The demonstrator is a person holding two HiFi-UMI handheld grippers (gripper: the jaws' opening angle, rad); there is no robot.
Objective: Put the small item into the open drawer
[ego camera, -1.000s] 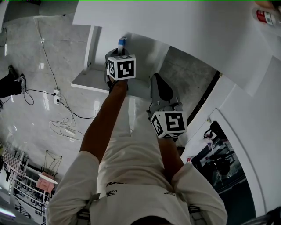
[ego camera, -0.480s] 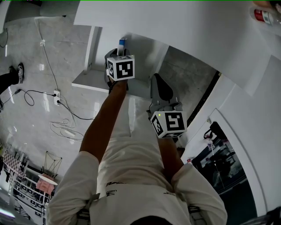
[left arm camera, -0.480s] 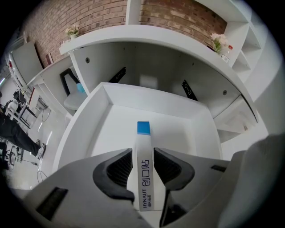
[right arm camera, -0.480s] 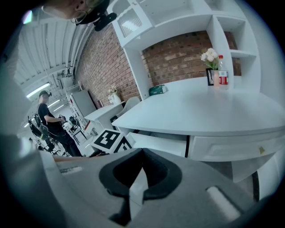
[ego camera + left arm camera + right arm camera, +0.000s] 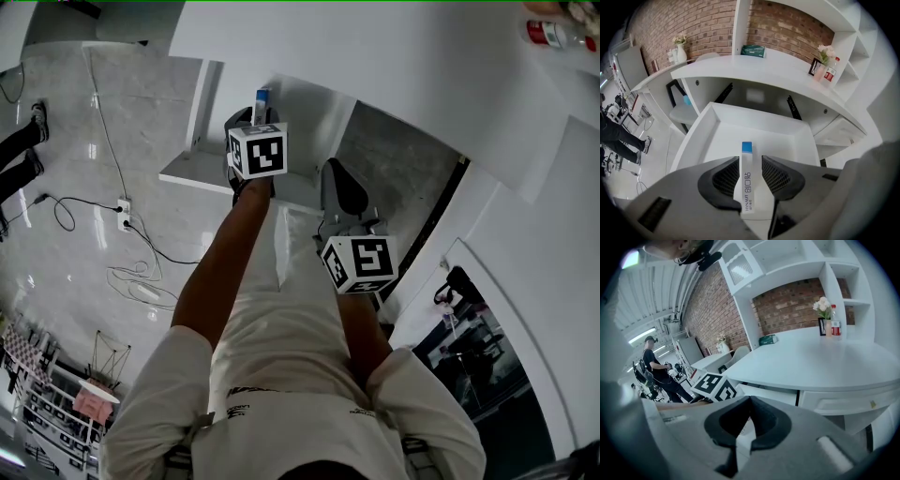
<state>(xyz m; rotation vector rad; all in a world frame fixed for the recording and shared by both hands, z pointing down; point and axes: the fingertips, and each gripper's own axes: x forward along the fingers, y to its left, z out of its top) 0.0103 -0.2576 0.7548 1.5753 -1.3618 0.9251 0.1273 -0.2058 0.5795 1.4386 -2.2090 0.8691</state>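
The small item is a narrow white box with a blue tip [image 5: 749,180]. It lies lengthwise between the jaws of my left gripper [image 5: 751,161] and points into the open white drawer [image 5: 701,126]. The pads stand slightly off its sides, with a thin gap showing on the right. In the head view the box [image 5: 261,96] sticks out ahead of the left gripper [image 5: 251,122], over the drawer [image 5: 192,169]. My right gripper [image 5: 339,178] hangs back to the right of the drawer. Its jaws [image 5: 750,401] meet at the tips with nothing between them.
The drawer is pulled out from under a white desk top [image 5: 787,70] that carries a green box [image 5: 753,50], flowers and a red-labelled bottle [image 5: 829,75]. Cables and a power strip [image 5: 120,202] lie on the glossy floor at left. A person [image 5: 614,136] stands far left.
The head view has shifted a little. Both grippers and the box keep the same places over the drawer.
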